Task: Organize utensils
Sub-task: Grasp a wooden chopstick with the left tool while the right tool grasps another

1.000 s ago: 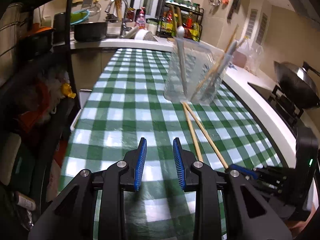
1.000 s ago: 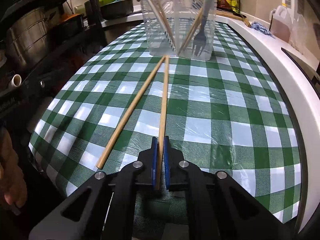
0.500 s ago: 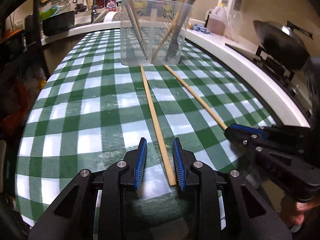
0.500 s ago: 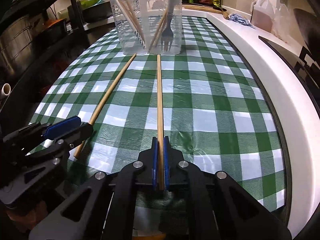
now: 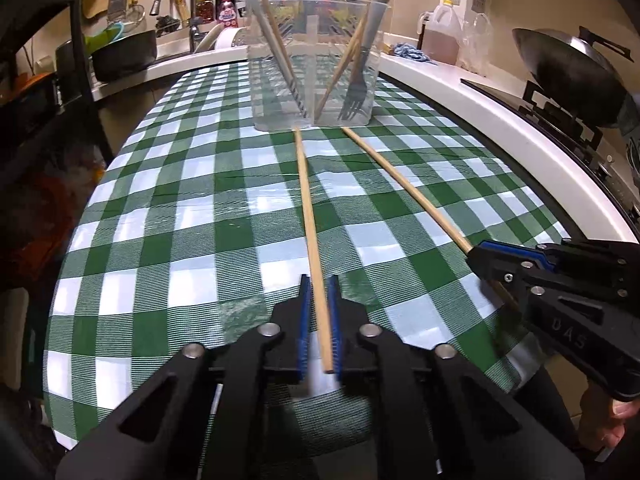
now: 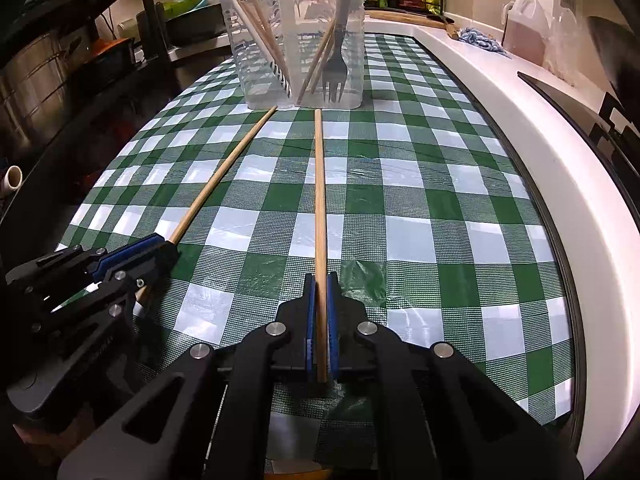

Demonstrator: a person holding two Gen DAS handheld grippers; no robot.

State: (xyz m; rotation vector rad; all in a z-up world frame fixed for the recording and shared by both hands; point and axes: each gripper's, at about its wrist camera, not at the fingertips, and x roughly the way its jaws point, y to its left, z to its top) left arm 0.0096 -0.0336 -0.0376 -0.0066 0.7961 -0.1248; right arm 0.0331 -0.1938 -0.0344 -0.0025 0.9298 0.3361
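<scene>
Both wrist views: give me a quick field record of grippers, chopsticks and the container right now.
left gripper: jaws around the left chopstick, small gap visible, closing blurred
right gripper: shut on the right chopstick
chopsticks: both flat on the checked tablecloth, far tips near the container
container: clear plastic, upright, holds a fork and more chopsticks

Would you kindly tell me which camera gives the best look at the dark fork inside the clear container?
The right wrist view: the fork stands dark and sharp, tines down, in the clear container. The left wrist view shows the same fork, greyer and hazier.
</scene>
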